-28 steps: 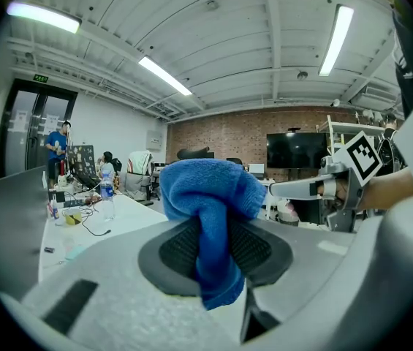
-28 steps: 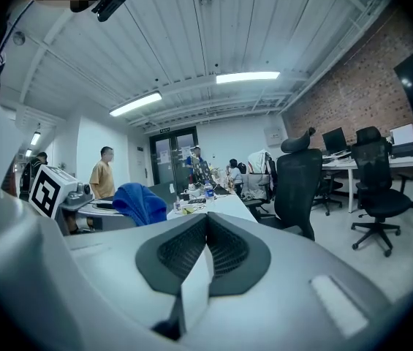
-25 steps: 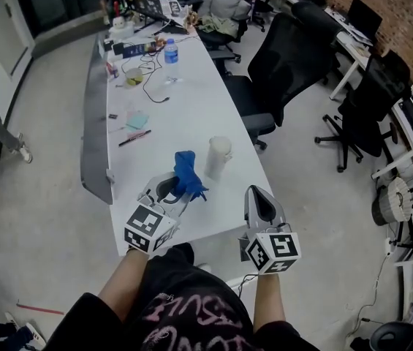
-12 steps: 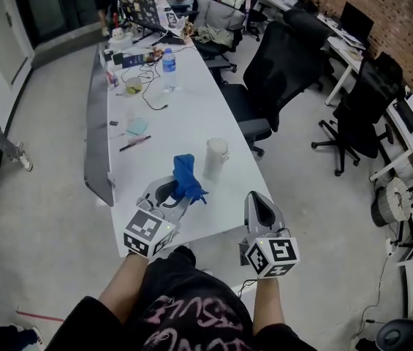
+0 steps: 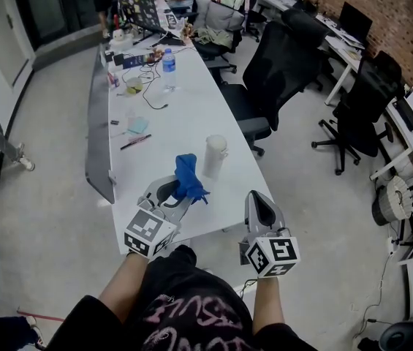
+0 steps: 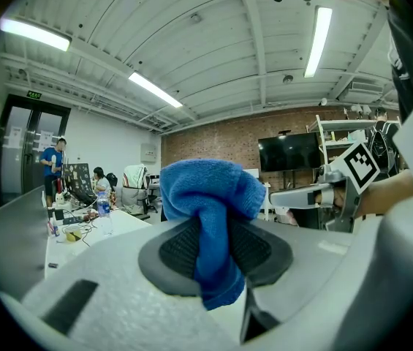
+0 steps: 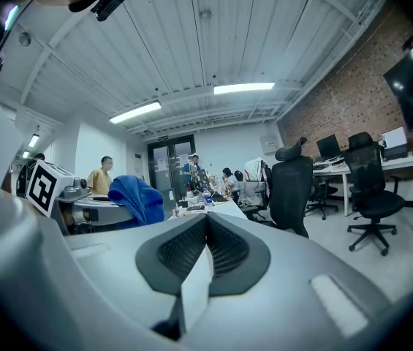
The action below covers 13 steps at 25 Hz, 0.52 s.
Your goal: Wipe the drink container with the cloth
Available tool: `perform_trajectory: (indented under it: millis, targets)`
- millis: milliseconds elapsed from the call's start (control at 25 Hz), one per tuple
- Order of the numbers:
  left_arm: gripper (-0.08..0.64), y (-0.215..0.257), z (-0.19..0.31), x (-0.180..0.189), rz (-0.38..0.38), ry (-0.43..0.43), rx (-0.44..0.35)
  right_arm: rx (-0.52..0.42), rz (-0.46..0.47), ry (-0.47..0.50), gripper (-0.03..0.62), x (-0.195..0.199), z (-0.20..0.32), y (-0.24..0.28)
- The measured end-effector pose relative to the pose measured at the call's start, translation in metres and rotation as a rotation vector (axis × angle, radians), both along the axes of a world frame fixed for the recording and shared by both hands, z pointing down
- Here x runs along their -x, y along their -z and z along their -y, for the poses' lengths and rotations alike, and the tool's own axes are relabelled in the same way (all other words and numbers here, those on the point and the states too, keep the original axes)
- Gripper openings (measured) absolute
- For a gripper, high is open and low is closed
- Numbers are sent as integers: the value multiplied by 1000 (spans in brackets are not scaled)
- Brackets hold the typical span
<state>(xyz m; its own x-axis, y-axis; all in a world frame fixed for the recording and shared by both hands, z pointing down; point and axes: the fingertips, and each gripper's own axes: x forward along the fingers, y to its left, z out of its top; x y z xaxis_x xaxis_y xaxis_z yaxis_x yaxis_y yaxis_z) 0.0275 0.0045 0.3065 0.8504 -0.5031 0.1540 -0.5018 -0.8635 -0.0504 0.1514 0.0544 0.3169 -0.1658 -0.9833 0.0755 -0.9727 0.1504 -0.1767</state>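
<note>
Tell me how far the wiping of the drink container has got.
Done: the blue cloth is picked up, clamped in the left tongs. In hand: the cloth is held over the table, short of the drink container. Left: the wiping itself; the container stands apart from the cloth, and the right tongs are shut and empty.

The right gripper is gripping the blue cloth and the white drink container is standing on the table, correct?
No: the left gripper grips the blue cloth, as the left gripper view shows. The white drink container does stand on the table.
</note>
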Motion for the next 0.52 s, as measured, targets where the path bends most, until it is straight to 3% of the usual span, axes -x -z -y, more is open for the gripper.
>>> perform_trajectory:
  millis: [520]
  targets:
    - [97,6,-2,1,-3,16,-4,-6,-7,14,-6,1,-2,5]
